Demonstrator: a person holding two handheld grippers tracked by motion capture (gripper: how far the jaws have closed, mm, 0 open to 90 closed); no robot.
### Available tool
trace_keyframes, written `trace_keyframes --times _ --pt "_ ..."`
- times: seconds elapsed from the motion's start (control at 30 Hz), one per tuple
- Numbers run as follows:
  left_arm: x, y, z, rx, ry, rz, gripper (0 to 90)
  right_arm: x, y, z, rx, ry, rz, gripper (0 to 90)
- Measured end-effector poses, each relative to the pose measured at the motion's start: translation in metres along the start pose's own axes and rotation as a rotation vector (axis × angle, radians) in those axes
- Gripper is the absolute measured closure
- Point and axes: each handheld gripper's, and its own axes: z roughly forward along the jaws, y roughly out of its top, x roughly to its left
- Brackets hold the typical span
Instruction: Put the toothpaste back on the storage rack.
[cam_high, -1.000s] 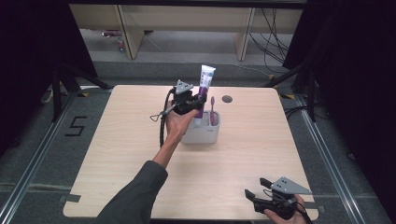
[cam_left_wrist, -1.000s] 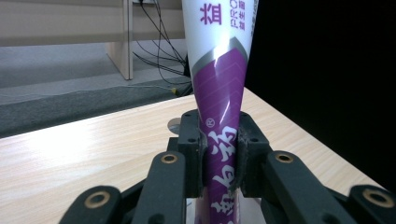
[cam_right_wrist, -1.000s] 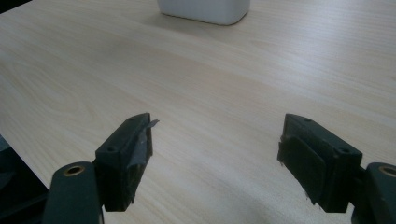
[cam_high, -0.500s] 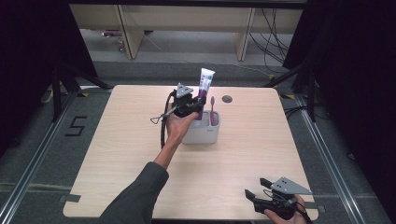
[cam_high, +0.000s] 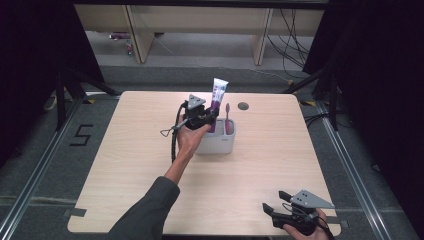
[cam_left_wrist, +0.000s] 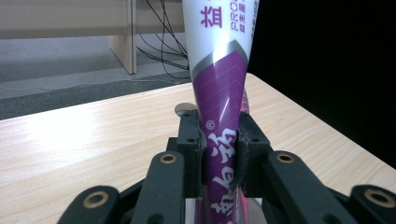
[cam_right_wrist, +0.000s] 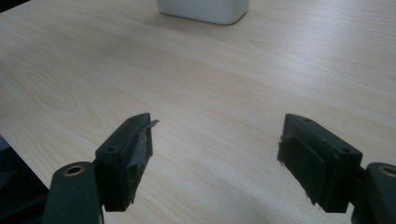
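Observation:
A purple and white toothpaste tube (cam_high: 218, 97) stands upright in a white holder (cam_high: 217, 142) at mid-table, beside a pink toothbrush (cam_high: 227, 118). My left gripper (cam_high: 210, 116) is shut on the tube's lower part; in the left gripper view the tube (cam_left_wrist: 219, 116) is pinched between the black pads (cam_left_wrist: 190, 142). My right gripper (cam_high: 274, 202) rests open near the table's front right corner. In the right gripper view its jaws stand wide apart over bare wood, and the holder (cam_right_wrist: 203, 11) sits far ahead.
The wooden table (cam_high: 125, 165) has a round cable hole (cam_high: 243, 106) behind the holder. Shelving legs and loose cables lie on the floor beyond the far edge. Black curtains close both sides.
The left hand has shifted slightly with the tube in its grip. The right gripper has stayed still.

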Motion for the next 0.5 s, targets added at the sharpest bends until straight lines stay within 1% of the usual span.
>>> trace_keyframes --times 0.03,0.07,0.13,0.17,0.23,0.33,0.43,0.5 --pt "0.000 -0.001 0.000 0.005 0.004 0.001 74.8 0.000 0.000 0.000 0.000 0.002 0.002 25.9" --pt "0.001 -0.002 0.000 0.008 0.006 0.005 74.7 0.001 0.000 0.001 -0.006 0.020 0.012 25.9" --pt "0.002 -0.003 -0.001 0.015 0.011 0.010 74.7 0.000 0.000 0.001 -0.008 0.005 0.001 25.9" --pt "0.002 -0.004 0.000 0.014 0.008 0.008 74.6 0.000 0.000 0.000 0.003 0.005 0.001 25.9" --pt "0.003 -0.005 0.000 0.027 0.011 0.014 74.5 0.000 0.000 -0.001 0.005 0.004 0.000 25.9" --pt "0.003 -0.008 0.000 0.048 0.016 0.037 74.4 0.000 0.000 -0.001 0.004 0.003 -0.002 25.9" --pt "0.003 -0.010 0.000 0.055 0.019 0.038 74.2 0.000 0.000 0.000 0.002 0.004 0.000 25.9" --pt "0.002 -0.012 0.000 0.066 0.020 0.051 74.1 0.000 0.000 0.001 -0.008 0.005 0.000 25.9"
